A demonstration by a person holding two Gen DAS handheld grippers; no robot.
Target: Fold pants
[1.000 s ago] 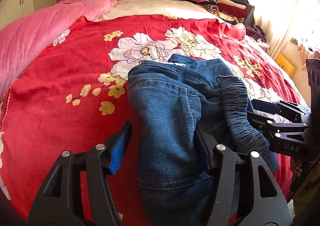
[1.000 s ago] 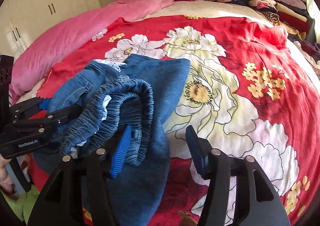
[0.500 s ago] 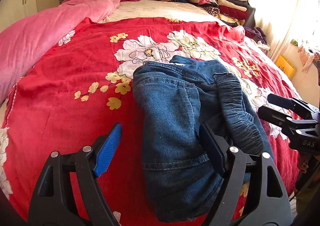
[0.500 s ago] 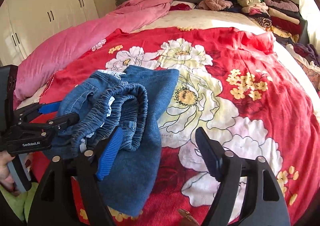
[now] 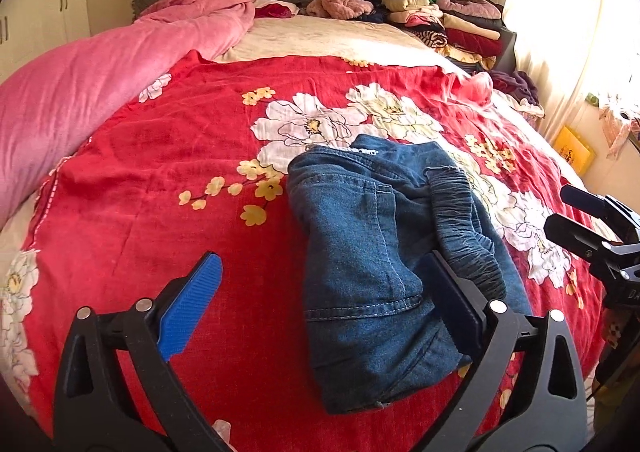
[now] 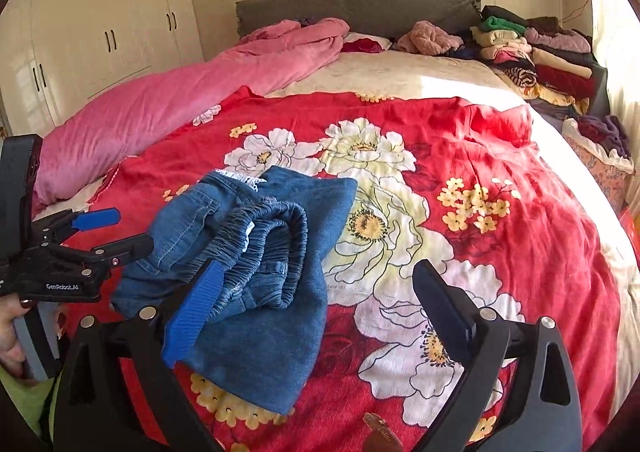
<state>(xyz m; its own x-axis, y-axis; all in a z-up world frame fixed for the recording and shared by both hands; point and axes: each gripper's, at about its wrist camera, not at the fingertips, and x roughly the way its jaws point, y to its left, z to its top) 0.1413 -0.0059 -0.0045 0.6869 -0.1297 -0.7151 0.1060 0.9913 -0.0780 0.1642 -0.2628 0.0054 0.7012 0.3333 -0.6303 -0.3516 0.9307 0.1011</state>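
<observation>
Blue denim pants (image 5: 372, 264) lie folded in a compact bundle on the red floral blanket (image 5: 168, 179), the gathered elastic waistband (image 5: 464, 228) on top at the right. They also show in the right wrist view (image 6: 256, 264). My left gripper (image 5: 320, 300) is open and empty, held above the near edge of the bundle. My right gripper (image 6: 316, 304) is open and empty, above and to the right of the pants. Each gripper shows at the edge of the other's view, the right one (image 5: 588, 228) and the left one (image 6: 100, 232).
A pink duvet (image 5: 80, 83) lies along the bed's left side. Stacks of folded clothes (image 5: 444, 19) stand at the head of the bed on the right. A grey headboard (image 6: 360, 3) and white wardrobes (image 6: 100, 31) are behind. A basket of clothes (image 6: 600, 155) stands at the right.
Both grippers have pulled back and risen away from the pants. The left jaws have spread wider. The bundle now lies free on the blanket.
</observation>
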